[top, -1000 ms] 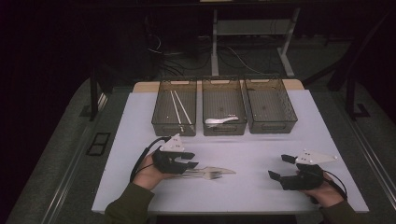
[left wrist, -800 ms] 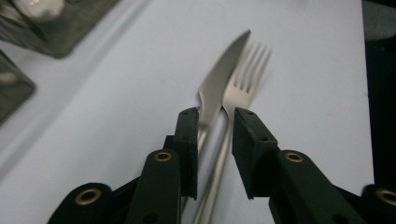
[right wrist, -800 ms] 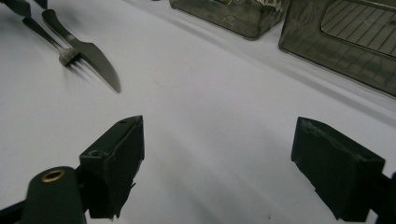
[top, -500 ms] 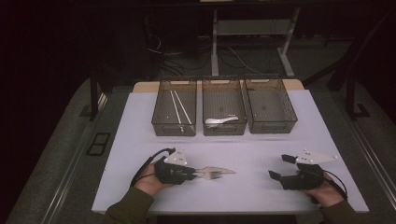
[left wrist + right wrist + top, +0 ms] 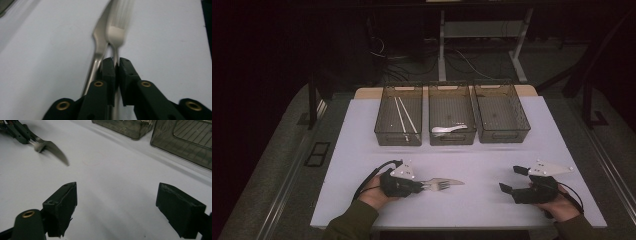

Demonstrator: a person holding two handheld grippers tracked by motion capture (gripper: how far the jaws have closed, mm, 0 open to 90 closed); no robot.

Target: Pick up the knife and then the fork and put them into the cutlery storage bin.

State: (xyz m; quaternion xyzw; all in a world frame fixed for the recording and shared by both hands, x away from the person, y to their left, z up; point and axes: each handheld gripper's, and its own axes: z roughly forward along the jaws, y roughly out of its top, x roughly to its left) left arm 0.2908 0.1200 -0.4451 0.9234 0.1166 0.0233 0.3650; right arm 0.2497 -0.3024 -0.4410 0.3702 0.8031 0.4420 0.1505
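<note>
The left hand-held gripper (image 5: 421,186) sits low on the white surface (image 5: 482,165), its jaws having just been closing, now pinched on the handle of a white fork (image 5: 115,35). The fork juts straight ahead of the jaws (a metal knife (image 5: 98,47) lies right alongside it). The right hand-held gripper (image 5: 508,181) rests well apart, jaws wide and holding nothing.

Both claws are black with brass-coloured screws, grey three-cornered plates on top and trailing black cables; the sleeves are olive-green.
</note>
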